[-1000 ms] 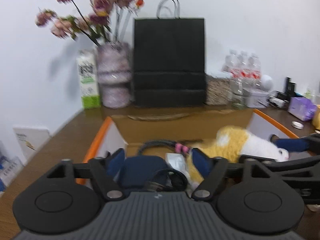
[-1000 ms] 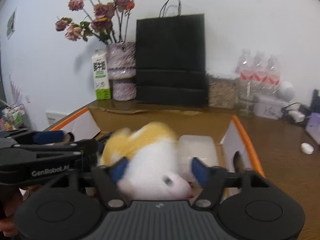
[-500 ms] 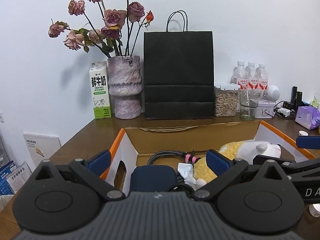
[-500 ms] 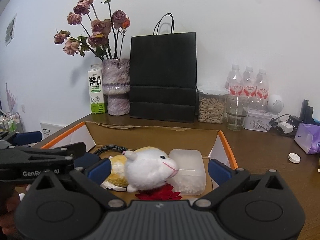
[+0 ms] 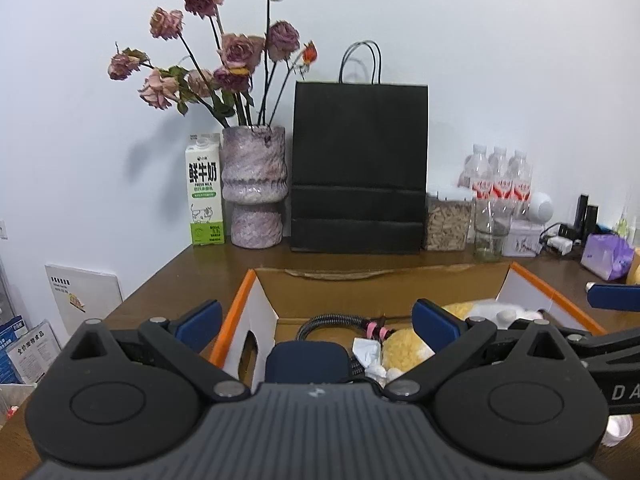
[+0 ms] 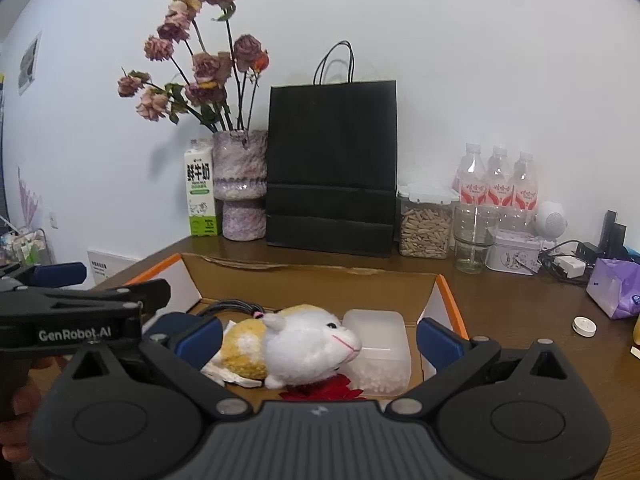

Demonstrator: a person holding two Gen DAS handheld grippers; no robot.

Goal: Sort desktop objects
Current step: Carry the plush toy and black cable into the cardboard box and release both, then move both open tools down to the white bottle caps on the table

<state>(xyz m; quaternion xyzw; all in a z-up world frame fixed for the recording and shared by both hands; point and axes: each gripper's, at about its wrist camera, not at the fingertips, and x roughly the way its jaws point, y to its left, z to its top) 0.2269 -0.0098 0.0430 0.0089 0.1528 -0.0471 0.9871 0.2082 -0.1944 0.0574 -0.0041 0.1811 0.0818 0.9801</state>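
Both grippers, left and right, are hovering over the near edge of the box, jaws standing wide apart and gripping nothing. The plush is lying inside the box beside a tub, on what is probably a red flower.
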